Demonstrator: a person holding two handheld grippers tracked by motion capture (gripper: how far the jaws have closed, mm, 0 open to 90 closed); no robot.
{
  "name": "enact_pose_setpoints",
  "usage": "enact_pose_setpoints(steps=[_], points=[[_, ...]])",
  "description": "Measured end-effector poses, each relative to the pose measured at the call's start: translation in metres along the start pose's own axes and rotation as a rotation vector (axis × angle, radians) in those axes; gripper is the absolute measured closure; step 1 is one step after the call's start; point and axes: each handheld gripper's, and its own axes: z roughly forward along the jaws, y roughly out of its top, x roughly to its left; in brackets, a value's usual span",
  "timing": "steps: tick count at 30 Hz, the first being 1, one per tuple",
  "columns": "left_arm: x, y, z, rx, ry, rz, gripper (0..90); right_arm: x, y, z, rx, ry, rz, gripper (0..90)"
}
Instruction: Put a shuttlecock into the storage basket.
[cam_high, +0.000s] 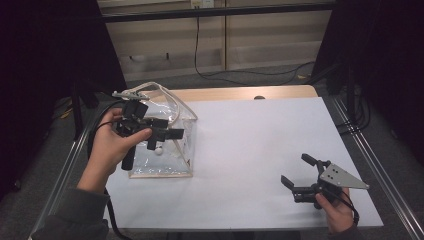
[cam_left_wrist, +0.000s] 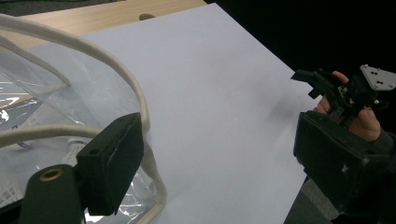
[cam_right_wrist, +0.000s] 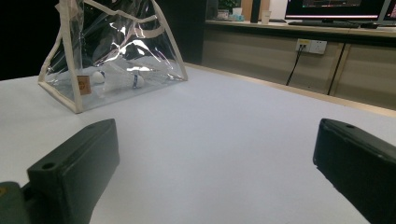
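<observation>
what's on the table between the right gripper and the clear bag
Nothing: from the right gripper to the clear bag, the high view shows bare white table cover, as does the right gripper view.

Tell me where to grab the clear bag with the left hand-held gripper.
Take the cream rope handle where it arches above the clear bag. Come from the bag's open top, one jaw either side. The left hand-held gripper is open there; the film walls look slippery.

An office-like lab: monitors (cam_right_wrist: 338, 7) glow on a back counter (cam_right_wrist: 299, 28), wall sockets (cam_right_wrist: 311, 45) below, black curtains (cam_high: 45, 60) flank the surface (cam_high: 260, 150).
</observation>
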Motion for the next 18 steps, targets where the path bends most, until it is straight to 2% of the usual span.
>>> enact_pose_setpoints(steps=[11,18], points=[[-0.004,-0.013,0.006,0.01,-0.03,0.04,14.4,0.0,0.0,0.0,0.002,0.0,0.0,0.3],[-0.004,-0.023,0.01,0.011,-0.052,0.039,13.7,0.0,0.0,0.0,0.001,-0.001,-0.002,0.3]])
